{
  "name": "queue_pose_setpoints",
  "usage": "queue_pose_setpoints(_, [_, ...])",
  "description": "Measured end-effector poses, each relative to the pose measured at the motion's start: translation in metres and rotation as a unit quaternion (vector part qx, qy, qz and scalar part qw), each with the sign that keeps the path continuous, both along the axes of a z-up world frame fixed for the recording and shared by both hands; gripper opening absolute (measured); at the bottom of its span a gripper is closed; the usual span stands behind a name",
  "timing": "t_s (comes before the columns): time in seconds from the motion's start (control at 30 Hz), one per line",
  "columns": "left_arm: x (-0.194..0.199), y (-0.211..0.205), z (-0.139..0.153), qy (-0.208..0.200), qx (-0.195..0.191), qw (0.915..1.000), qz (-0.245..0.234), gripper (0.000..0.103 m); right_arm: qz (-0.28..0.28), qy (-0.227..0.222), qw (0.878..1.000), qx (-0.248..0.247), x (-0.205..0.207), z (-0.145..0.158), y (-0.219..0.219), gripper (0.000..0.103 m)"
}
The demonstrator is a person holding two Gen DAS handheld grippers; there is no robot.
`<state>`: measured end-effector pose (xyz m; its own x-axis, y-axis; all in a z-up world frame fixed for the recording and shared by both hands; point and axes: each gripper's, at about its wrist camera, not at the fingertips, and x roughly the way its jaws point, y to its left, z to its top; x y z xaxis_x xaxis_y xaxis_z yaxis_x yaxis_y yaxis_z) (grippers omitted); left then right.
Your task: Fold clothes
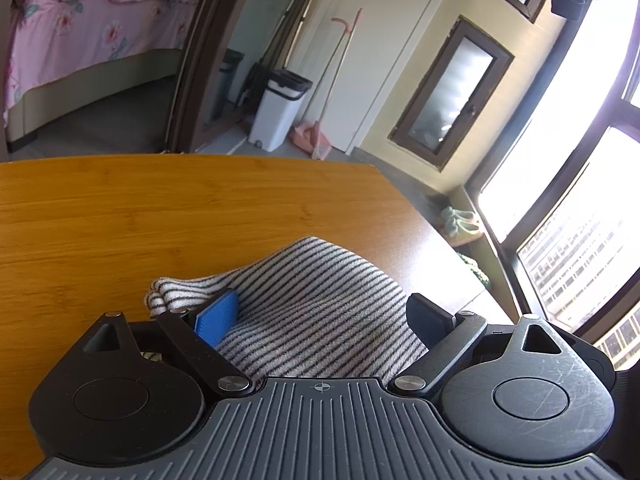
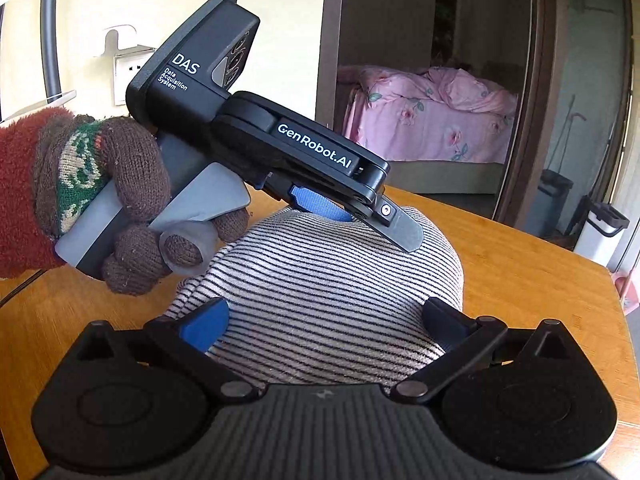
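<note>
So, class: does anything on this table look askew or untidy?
Yes. The striped garment lies in a rumpled mound on the wooden table, its end bunched into a lump, not flat or squared. Nothing looks spilled or damaged.

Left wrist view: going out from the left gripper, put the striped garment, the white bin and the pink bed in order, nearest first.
1. Striped garment: between the open fingers of the left gripper, on the table.
2. White bin: on the floor beyond the table's far edge, centre.
3. Pink bed: through the doorway, upper left.
</note>
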<state>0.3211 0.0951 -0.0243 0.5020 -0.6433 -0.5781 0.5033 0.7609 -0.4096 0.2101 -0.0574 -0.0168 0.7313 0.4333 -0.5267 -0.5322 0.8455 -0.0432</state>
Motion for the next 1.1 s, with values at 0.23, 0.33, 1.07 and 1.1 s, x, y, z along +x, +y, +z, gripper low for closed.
queue_pose_setpoints(0.23, [0.005,0.002,0.000,0.005,-0.008,0.9999,-0.004,0.095,-0.012,0.032,0.999,0.030,0.010,0.004,-0.006,0.103])
queue_pose_setpoints(0.33, [0.007,0.004,-0.001,0.010,-0.013,0.9998,-0.007,0.095,-0.007,0.061,0.997,0.054,0.019,0.013,-0.015,0.103])
queue_pose_setpoints(1.07, [0.000,0.031,0.015,0.011,-0.032,0.9994,0.009,0.093,-0.143,0.146,0.978,0.049,0.152,-0.008,-0.083,0.103])
queue_pose_setpoints(1.1, [-0.003,0.033,0.018,0.007,-0.034,0.9994,0.009,0.094,-0.144,0.140,0.978,0.049,0.149,-0.009,-0.085,0.103])
